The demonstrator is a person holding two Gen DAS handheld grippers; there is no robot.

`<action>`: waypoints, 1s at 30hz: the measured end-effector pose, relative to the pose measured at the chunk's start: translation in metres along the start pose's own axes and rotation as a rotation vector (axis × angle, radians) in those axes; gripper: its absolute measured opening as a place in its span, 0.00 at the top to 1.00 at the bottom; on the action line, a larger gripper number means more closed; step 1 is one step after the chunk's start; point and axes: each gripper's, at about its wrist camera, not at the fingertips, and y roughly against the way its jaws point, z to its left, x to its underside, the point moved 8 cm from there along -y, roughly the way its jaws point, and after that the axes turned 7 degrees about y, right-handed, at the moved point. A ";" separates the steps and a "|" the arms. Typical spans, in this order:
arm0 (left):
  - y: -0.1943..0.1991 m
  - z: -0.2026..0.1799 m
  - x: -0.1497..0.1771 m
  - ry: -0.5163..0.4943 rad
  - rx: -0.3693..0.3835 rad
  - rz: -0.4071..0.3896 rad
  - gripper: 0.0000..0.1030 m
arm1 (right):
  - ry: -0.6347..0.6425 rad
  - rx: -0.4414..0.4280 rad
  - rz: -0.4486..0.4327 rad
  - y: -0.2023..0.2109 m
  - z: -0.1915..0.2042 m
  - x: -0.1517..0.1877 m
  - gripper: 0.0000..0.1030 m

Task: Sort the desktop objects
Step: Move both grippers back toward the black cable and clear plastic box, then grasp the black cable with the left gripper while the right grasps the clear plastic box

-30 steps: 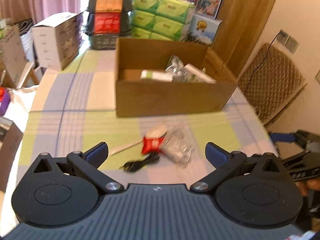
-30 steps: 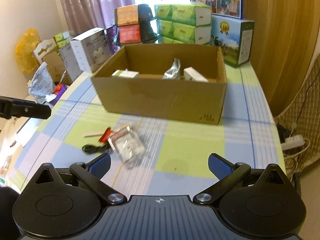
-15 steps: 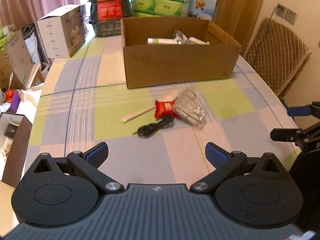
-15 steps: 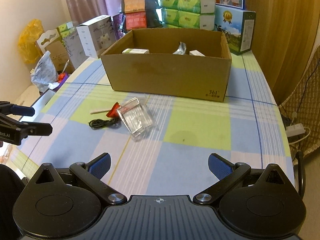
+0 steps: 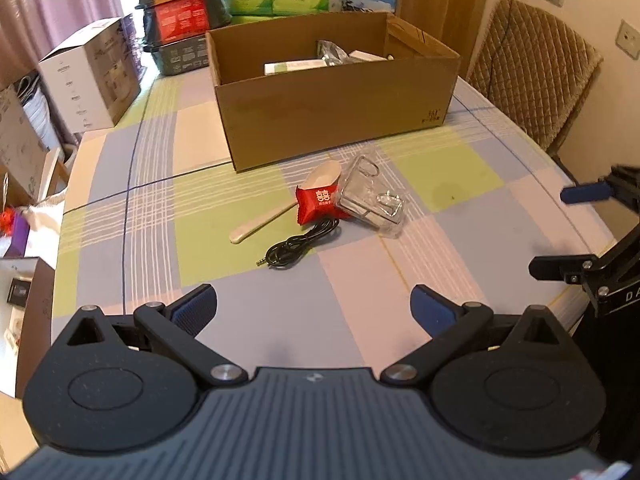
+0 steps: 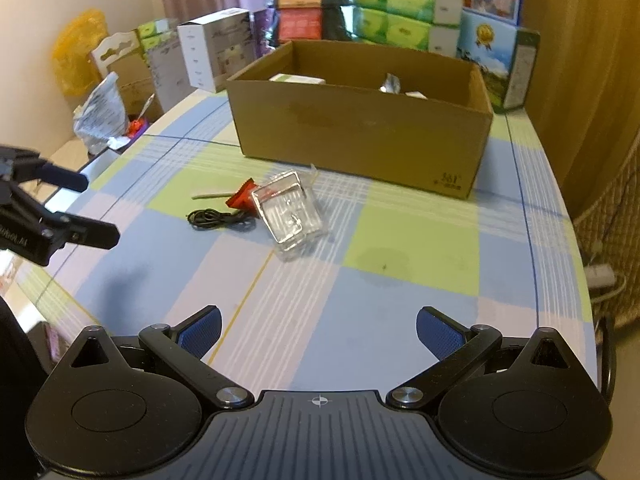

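On the desk (image 5: 360,280), just in front of the box (image 5: 336,112), 4 things are left in one lil cluster: clear case (image 5: 370,196), red packet (image 5: 318,204) touching it, spoon (image 5: 280,208) poking out from under the packet, and black cable (image 5: 300,244) coiled on the near side. Box already has a few bits in it (green/white carton, silver pouch, smth white), so imo sorting is partway done.

What changed: both grippers have pulled back and up from the pile vs a sec ago. Back then the left cam was low and close w/ the cluster right between its fingers; now the cluster sits mid-frame, well apart from left gripper (image 5: 314,304), and way more desk shows. Same from the right cam, right gripper (image 6: 318,332) is backed off toward the near edge and the case (image 6: 290,212) looks farther away. The items themselves haven't budged afaict, same layout all three frames.

Both grippers released, jaws spread wide, nothing in either. Each shows up in the other's view too, hanging off the desk edges.

So my read: this is a reset/regroup between picks, nothing got grabbed. Next prob the case or packet since they're on top; cable looks floppy and the spoon lies flat, both trickier to pinch.
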 end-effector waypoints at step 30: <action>-0.124 0.005 -0.010 -0.302 0.045 -0.005 0.21 | 0.342 -0.063 -0.080 -0.121 0.015 -0.025 0.13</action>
